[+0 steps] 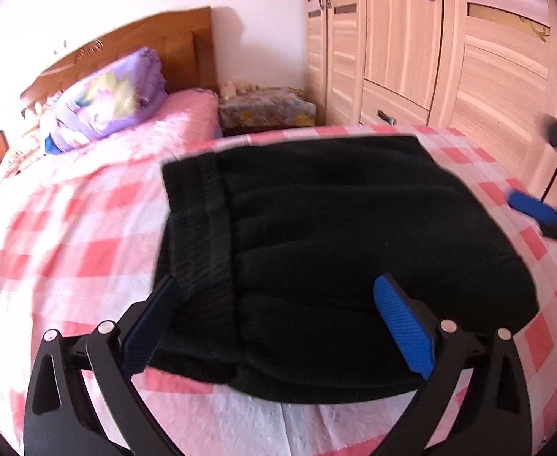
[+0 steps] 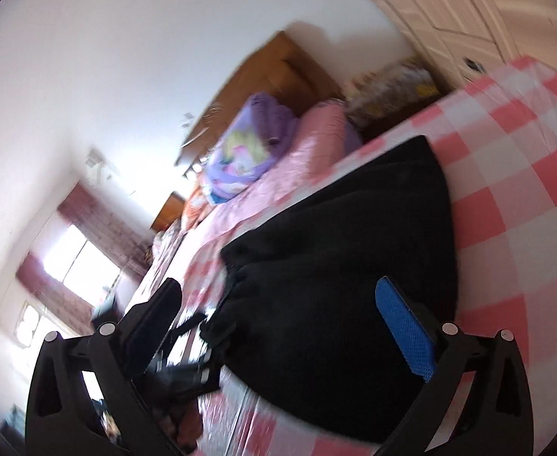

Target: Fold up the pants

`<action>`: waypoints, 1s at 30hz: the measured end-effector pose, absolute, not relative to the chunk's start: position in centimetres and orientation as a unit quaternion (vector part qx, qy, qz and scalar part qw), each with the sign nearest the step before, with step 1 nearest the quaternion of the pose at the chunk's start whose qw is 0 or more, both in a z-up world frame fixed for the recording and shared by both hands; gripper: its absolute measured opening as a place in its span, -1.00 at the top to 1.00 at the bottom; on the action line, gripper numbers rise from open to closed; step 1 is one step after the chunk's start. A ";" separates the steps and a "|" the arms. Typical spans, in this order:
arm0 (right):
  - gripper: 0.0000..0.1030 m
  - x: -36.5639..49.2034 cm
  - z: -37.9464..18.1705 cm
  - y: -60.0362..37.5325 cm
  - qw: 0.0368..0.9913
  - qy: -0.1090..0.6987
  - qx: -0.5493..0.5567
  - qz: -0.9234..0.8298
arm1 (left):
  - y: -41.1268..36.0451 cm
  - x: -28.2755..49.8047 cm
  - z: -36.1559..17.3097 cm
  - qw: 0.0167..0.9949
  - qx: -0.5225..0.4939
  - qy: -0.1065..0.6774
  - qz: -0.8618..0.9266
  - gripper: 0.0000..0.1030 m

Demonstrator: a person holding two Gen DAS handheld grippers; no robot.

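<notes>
Left gripper point(image 1: 274, 323) hovers over the near edge of the folded black pants point(image 1: 316, 250), its two fingers spread wide and clear of the fabric; one blue pad point(image 1: 404, 326) faces inward on the right, the other finger stands dark on the left. Nothing is clamped between them. Right gripper point(image 2: 278, 326) likewise stands fully apart, with the pants point(image 2: 347, 285) lying below and between its fingers but not pinched; its blue pad point(image 2: 405, 336) shows on the right side of that view. In the left wrist view the right gripper point(image 1: 544, 209) appears at the far right edge, beside the pants and apart from them, one blue pad visible (the picture is blurred there).

Pants: a compact dark bundle, folded into a roughly rectangular stack with the ribbed waistband point(image 1: 202, 228) along its left side, resting on the pink-and-white checked sheet point(image 1: 69, 247) of the bed. Beyond lie a pink quilt point(image 1: 172, 121) and a purple patterned pillow point(image 1: 115, 95) against the wooden headboard point(image 1: 157, 41). A light wood wardrobe point(image 1: 430, 45) fills the upper right, and a small covered nightstand point(image 1: 267, 110) sits between bed and wardrobe. In the right wrist view (strongly tilted) a bright window point(image 2: 77, 262) with what seem to be reddish curtains appears at lower left.
</notes>
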State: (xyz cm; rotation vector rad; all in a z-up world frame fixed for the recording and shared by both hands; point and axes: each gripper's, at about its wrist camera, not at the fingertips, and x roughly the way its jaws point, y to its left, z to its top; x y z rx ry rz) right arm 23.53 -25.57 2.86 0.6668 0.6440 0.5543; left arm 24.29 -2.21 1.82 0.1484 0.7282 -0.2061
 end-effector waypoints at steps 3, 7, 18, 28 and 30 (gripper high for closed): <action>-0.92 20.5 3.0 -24.1 0.875 0.291 0.264 0.284 | -2.3 25.2 4.8 0.928 0.030 0.343 -0.142 -0.97; -0.92 21.2 -0.3 -23.0 0.866 0.324 0.259 0.278 | -2.8 32.3 5.2 0.889 -0.019 0.422 -0.178 -0.97; -0.91 21.4 -0.7 -23.7 0.859 0.330 0.268 0.286 | -4.5 43.9 0.9 0.815 -0.033 0.571 -0.086 -0.96; -0.91 21.8 -1.1 -24.0 0.851 0.328 0.283 0.295 | -4.9 44.7 0.2 0.805 -0.022 0.585 -0.092 -0.97; -0.91 21.8 -1.2 -24.2 0.849 0.329 0.288 0.297 | -3.9 44.7 0.7 0.793 -0.043 0.594 -0.126 -0.97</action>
